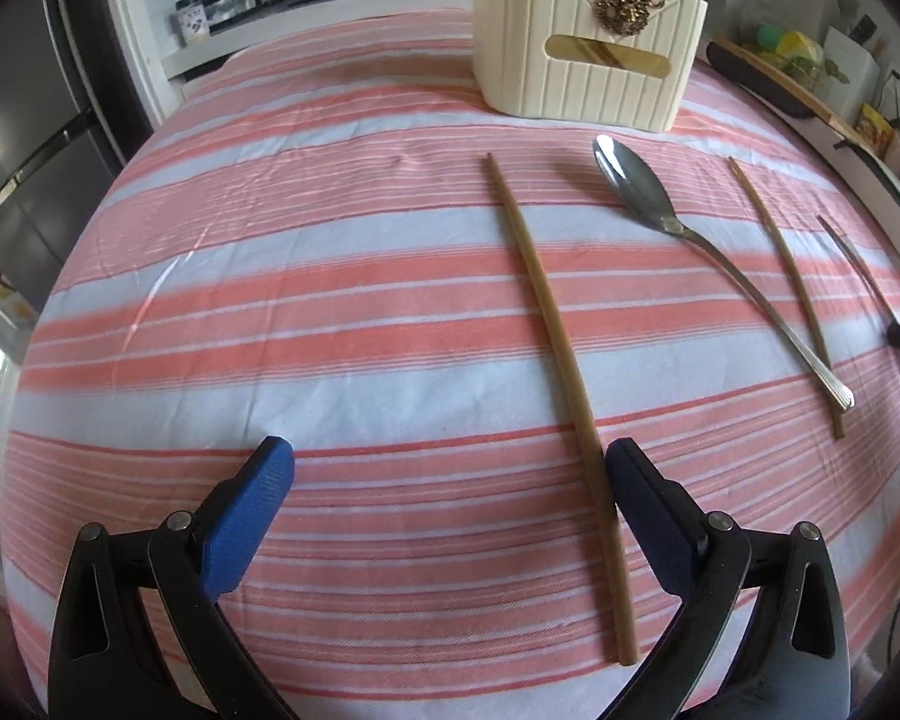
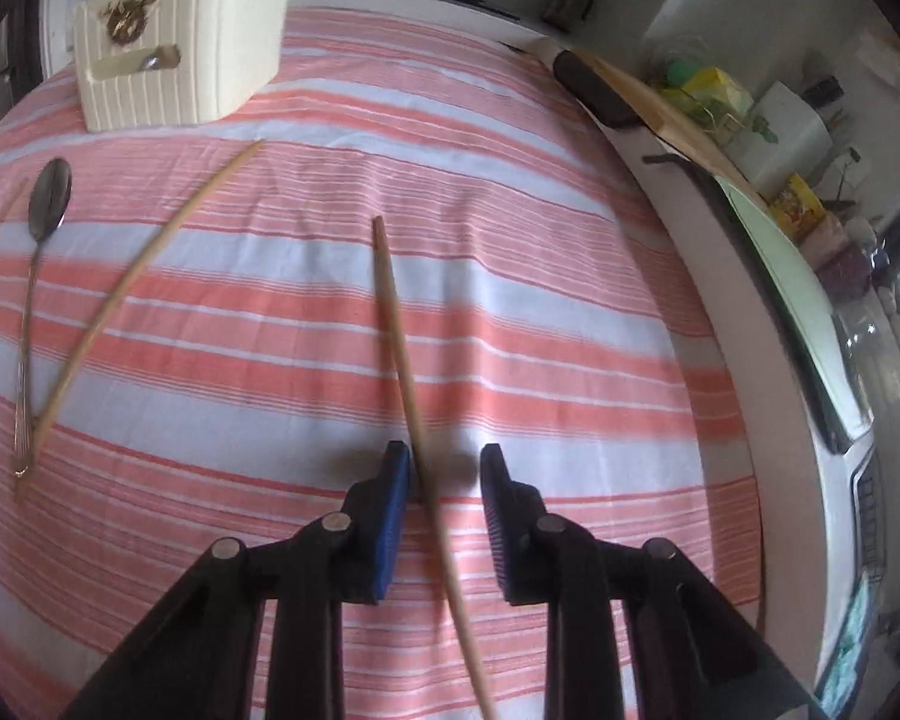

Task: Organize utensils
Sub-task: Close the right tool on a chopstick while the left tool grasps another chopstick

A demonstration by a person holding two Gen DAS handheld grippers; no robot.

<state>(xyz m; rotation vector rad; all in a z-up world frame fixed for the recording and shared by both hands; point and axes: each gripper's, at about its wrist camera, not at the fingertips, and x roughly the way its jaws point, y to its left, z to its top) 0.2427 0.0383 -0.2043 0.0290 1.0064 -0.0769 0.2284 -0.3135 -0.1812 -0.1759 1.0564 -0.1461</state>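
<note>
A long bamboo chopstick [image 1: 555, 336] lies on the striped tablecloth [image 1: 306, 300]. Its near end runs just inside the right finger of my left gripper [image 1: 450, 459], which stands wide open and touches nothing. A steel spoon [image 1: 633, 183] and two more chopsticks [image 1: 780, 276] [image 1: 852, 258] lie to its right. In the right wrist view another chopstick [image 2: 399, 348] passes between the blue pads of my right gripper [image 2: 444, 468]. It rests near the left pad with a gap to the right pad, so the jaws are open around it. The cream utensil caddy [image 1: 588, 48] stands at the far side.
The spoon [image 2: 48, 204] and a chopstick [image 2: 132, 282] lie left of my right gripper, the caddy [image 2: 186, 42] beyond them. The table's right edge borders a wooden board [image 2: 648, 96] and cluttered shelves. A dark fridge [image 1: 24, 120] stands far left, a stove counter behind.
</note>
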